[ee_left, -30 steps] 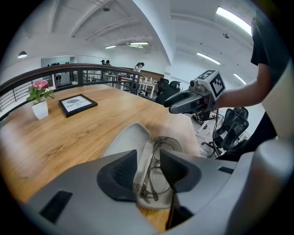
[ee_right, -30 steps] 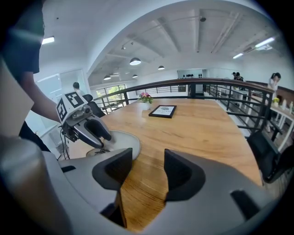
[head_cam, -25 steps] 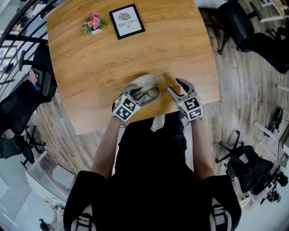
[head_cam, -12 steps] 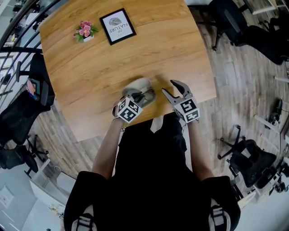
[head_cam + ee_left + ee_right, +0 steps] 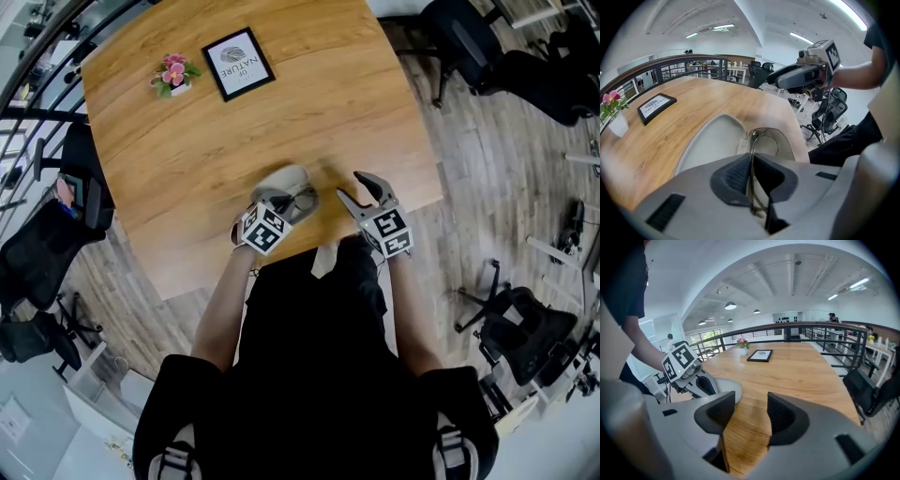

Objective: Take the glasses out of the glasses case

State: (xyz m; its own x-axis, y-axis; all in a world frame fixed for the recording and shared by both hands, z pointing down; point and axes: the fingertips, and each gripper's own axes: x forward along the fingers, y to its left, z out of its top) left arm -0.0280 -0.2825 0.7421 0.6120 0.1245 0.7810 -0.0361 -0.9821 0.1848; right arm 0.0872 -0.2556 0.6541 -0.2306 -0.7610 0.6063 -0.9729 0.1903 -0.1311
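An open pale grey glasses case (image 5: 284, 178) lies near the table's front edge, also seen in the left gripper view as the case (image 5: 710, 140). Thin metal-framed glasses (image 5: 765, 138) rest in it. My left gripper (image 5: 286, 201) reaches down into the case, its jaws closing, and the dark pads (image 5: 736, 176) pinch the wire frame of the glasses. My right gripper (image 5: 353, 187) hovers just right of the case, open, with only bare wood between its pads (image 5: 785, 416). The right gripper view also shows the left gripper (image 5: 689, 378) at the case (image 5: 725, 389).
On the wooden table (image 5: 187, 141), a black picture frame (image 5: 237, 62) and a small pot of pink flowers (image 5: 172, 74) stand at the far left. Office chairs (image 5: 520, 342) stand on the floor to the right. A railing (image 5: 37, 103) runs along the left.
The left gripper sank a little into the case and its jaws went from wide apart to closed on the glasses frame. The right gripper stayed beside the case.
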